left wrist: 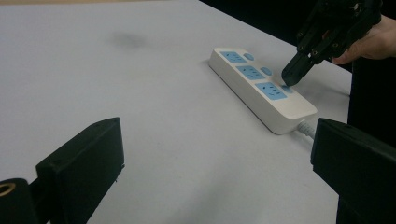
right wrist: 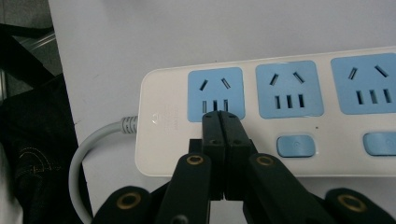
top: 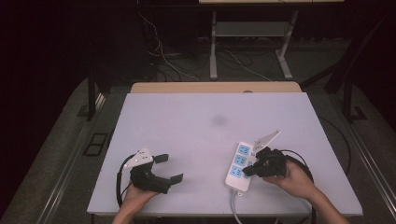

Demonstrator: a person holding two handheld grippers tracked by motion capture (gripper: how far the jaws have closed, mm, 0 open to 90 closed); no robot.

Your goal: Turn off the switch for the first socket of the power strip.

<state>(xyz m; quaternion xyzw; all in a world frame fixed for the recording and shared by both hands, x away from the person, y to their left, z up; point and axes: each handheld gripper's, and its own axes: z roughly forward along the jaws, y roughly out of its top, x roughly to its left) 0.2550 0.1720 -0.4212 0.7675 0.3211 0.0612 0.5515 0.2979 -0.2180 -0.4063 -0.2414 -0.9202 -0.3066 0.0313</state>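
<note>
While the left gripper [top: 169, 168] gapes wide, power strip [right wrist: 280, 116] lies under right gripper [right wrist: 220, 116], jaws pressed together, tips on its near button

One white power strip [top: 238, 168] lies on one worktop [top: 187, 135]. It carries three blue sockets [right wrist: 289, 88]; two blue switch buttons [right wrist: 295, 145] show in the right gripper view. One grey cord [right wrist: 93, 140] leaves its end. There are two hand-held grippers: the left hand-held gripper [top: 168, 169] and the right hand-held gripper [top: 247, 171], each with two black jaws.
</note>
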